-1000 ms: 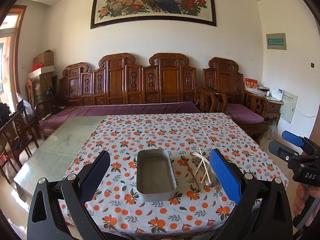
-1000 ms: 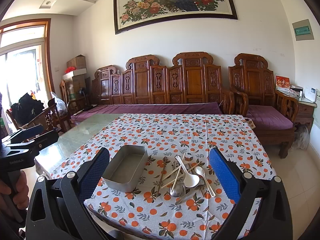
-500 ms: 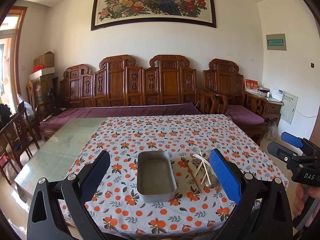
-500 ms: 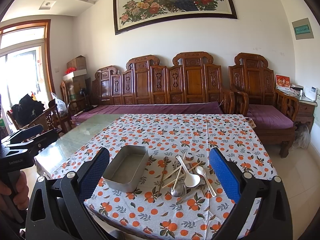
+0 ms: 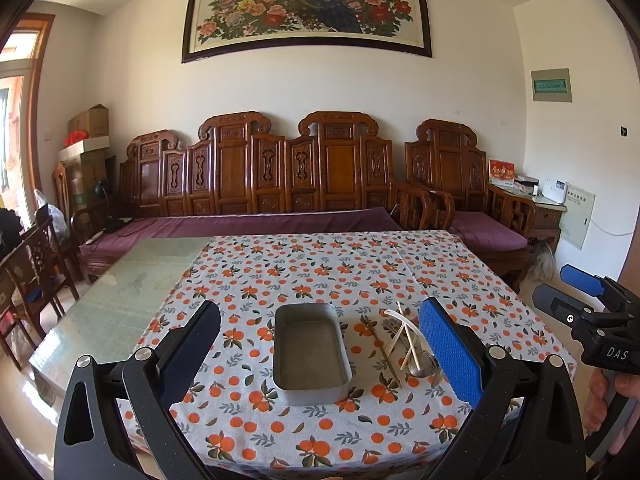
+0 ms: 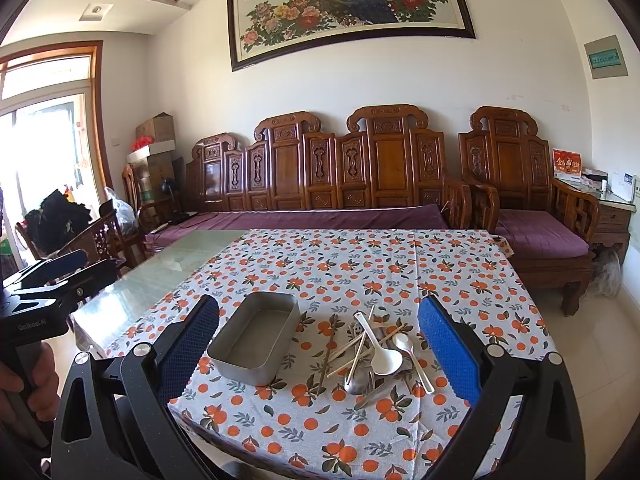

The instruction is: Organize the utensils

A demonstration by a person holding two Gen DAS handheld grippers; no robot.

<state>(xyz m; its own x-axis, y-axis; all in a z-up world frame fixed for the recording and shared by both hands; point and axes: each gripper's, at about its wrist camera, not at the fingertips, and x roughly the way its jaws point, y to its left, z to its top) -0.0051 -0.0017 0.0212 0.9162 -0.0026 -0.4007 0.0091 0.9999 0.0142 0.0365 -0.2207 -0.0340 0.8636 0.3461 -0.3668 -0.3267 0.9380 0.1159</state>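
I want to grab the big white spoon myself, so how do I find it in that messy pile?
Look at the orange-patterned tablecloth, then the empty metal tray on it. Right of the tray lies a heap of utensils. The big white spoon sits on top, its wide deep bowl nearest you, larger than the slim white spoon beside it.

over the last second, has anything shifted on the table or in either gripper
Almost nothing. Both views drift very slightly, so the grippers have barely moved. The left gripper and right gripper stay open and empty, hovering short of the table. The grey rectangular metal tray is still empty, and the loose pile of spoons and chopsticks lies untouched to its right on the orange-patterned tablecloth.
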